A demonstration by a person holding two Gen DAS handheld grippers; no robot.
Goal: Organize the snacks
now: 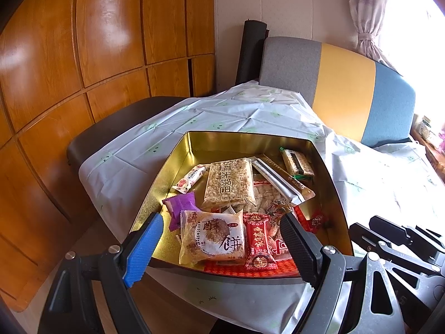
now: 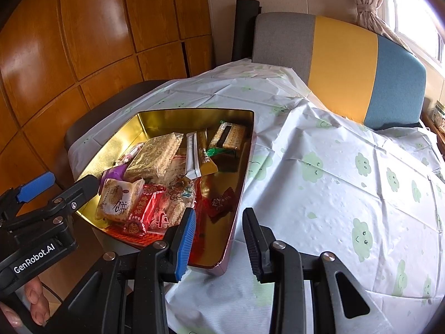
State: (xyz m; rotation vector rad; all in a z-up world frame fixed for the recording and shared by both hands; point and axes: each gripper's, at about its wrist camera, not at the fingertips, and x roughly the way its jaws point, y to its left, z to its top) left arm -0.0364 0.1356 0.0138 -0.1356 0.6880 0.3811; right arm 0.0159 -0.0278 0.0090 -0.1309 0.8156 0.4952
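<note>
Cloud-print tablecloth [image 2: 333, 167] covers the table; gold tin [image 1: 178, 164] at its near-left edge holds the snacks. Pastry packet [image 1: 212, 236] lies at the tin's 6 o'clock, rice-cracker pack [image 1: 229, 181] central. Left gripper [image 1: 222, 247] hovers released over it; right gripper [image 2: 219, 239] released, empty. Best descend straight and pinch the packet's edges.

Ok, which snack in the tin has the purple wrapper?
The small purple packet at the tin's left side, beside the round pastry pack; no other wrapper is purple.
</note>
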